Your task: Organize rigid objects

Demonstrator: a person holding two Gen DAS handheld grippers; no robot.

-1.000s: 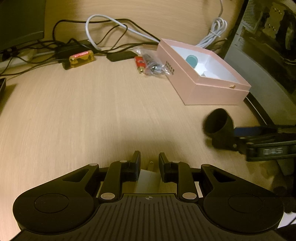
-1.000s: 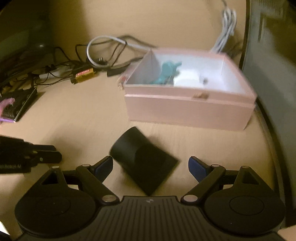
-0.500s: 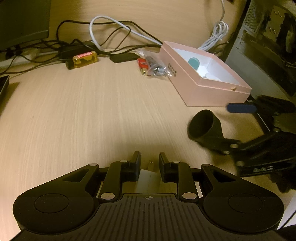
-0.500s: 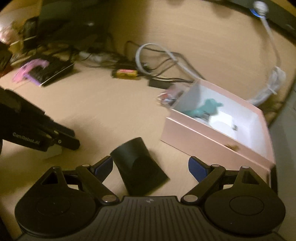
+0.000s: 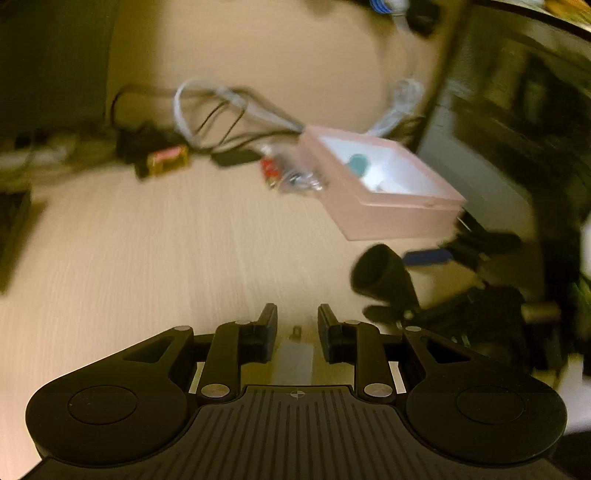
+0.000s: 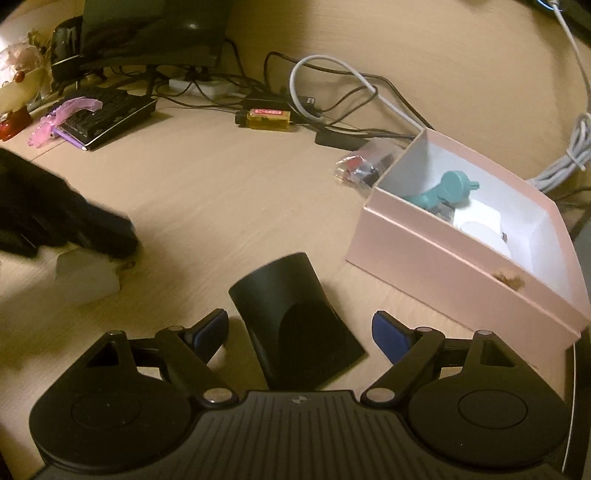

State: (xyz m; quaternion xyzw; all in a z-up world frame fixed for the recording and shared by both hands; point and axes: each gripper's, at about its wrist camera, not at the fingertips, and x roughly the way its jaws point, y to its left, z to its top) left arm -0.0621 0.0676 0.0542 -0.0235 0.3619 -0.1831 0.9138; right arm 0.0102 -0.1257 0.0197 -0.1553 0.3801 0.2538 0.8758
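Observation:
A black flared nozzle (image 6: 295, 317) lies on the wooden desk between the blue pads of my right gripper (image 6: 301, 318). Its jaws are closing, with gaps still showing on both sides of the nozzle. My left gripper (image 5: 297, 314) is shut on a white plug adapter (image 5: 293, 360) with its prongs pointing forward. In the right wrist view that adapter (image 6: 86, 278) sits at the left under the left gripper's (image 6: 110, 243) black fingers. The open pink box (image 6: 443, 266) stands to the right and holds a teal piece (image 6: 450, 184) and a white item (image 6: 480, 221). The left wrist view is blurred; in it the nozzle (image 5: 380, 273) lies short of the box (image 5: 391, 218).
Along the back of the desk lie tangled cables (image 6: 332, 74), a yellow bottle (image 6: 267, 119), a clear bag of small parts (image 6: 360, 168), a keyboard (image 6: 107, 118) and a monitor (image 6: 155, 33). A computer case (image 5: 517, 129) stands right of the box.
My right gripper rolled, so the box and nozzle now look tilted, and its jaws narrowed slightly. My left gripper moved up and forward with the adapter still held.

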